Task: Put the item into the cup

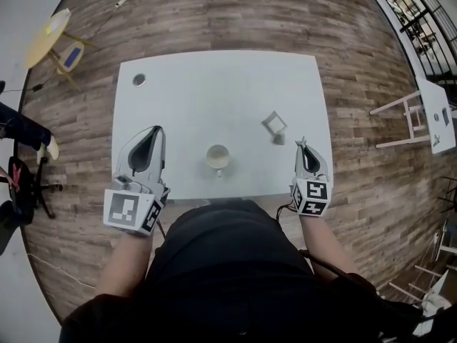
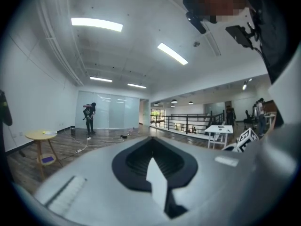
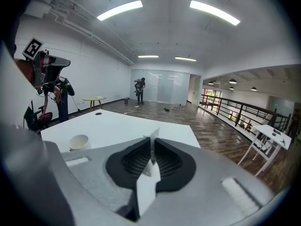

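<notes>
Grey and small, the item lay on the white table, apart from the cup, to its right; I kept no grip, left gripper and right gripper clenched empty.

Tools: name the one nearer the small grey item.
The right tool, just right of the grey item. The left tool is on the far side of the cup, much farther off.
</notes>
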